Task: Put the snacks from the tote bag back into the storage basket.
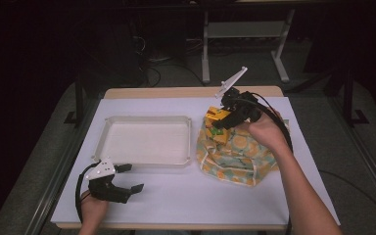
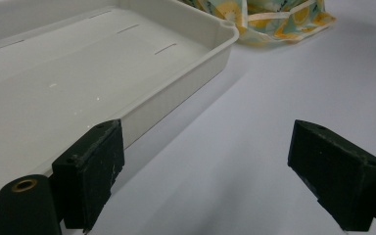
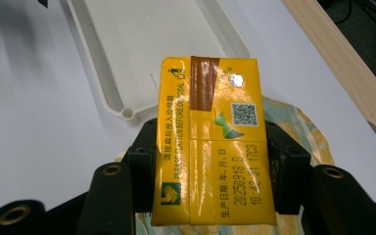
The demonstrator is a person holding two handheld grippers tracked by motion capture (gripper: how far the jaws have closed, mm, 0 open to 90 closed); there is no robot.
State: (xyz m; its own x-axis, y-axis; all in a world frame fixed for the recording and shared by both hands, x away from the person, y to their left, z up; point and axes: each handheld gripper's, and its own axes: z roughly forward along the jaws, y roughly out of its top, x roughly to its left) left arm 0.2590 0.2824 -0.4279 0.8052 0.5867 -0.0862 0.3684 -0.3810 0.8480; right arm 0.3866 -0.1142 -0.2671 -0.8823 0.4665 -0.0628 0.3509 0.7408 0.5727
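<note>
Yellow carton, clamped in the right gripper above the bag near the table's far right corner, could slip from its glossy sides before reaching the tray; left gripper gapes empty.

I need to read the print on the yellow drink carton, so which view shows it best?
The right gripper view: the yellow drink carton faces the camera, clamped between the right gripper's jaws. The high view shows it small; the left gripper view gives nothing of it.

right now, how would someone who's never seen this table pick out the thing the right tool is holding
Start at the white tray in the middle of the table, then look right to the floral cloth bag. Just above the bag, the right tool clamps a yellow drink carton. It is the sole glossy yellow box, with a brown strip and a printed date on top.
</note>
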